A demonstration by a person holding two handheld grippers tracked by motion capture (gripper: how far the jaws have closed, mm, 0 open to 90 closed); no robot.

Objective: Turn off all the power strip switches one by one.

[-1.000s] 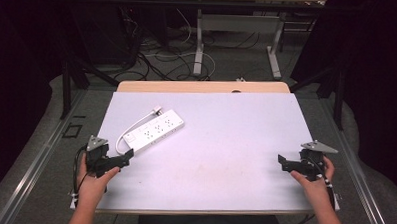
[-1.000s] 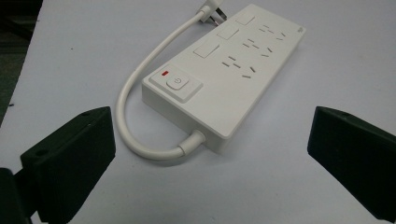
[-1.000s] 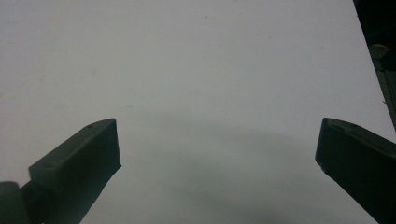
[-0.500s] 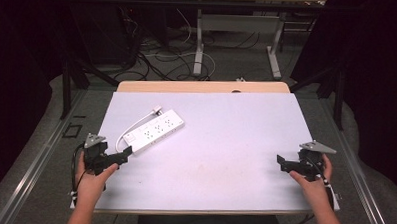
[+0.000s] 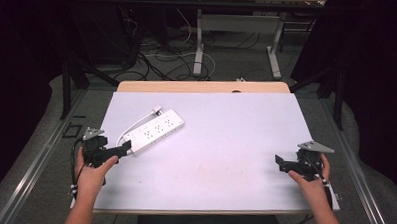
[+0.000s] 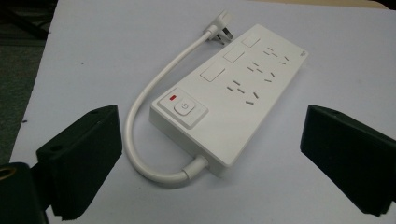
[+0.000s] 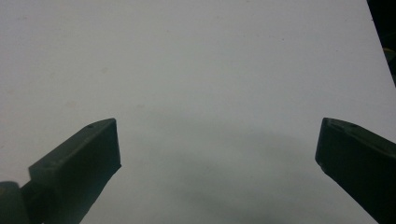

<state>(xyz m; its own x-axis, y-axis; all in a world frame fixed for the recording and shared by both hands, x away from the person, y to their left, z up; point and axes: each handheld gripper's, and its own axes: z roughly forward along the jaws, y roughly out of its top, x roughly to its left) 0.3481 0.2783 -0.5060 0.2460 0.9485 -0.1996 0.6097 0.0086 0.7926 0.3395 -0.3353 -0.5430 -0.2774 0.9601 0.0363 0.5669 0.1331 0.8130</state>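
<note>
— White strip (image 5: 153, 132) on a white table (image 5: 225, 143), from the high view: where is it relative to the grippers?

— Just ahead of the left gripper (image 5: 121, 150), whose tips sit near the strip's closest end without holding it. The right gripper (image 5: 280, 162) is well apart from it, at the opposite edge, pointing inward over bare table.

— And the left gripper view?

— Jaws spread wide with nothing between them. The strip (image 6: 231, 95) lies ahead, its switch (image 6: 183, 108) end closest, the cord (image 6: 154, 135) curling off that end and looping back to the plug (image 6: 219, 33) at the far corner. None of that detail is readable from above.

— Right gripper view?

— Also wide apart, over plain table (image 7: 196, 84) and its own shadow.

— How far along, then?

— I'd judge it barely begun: the strip lies flat and untouched. Closing the gap, gripping and whatever follows are all left. The high view alone gives both grippers together; the gripper views alone prove the jaws are empty.
</note>
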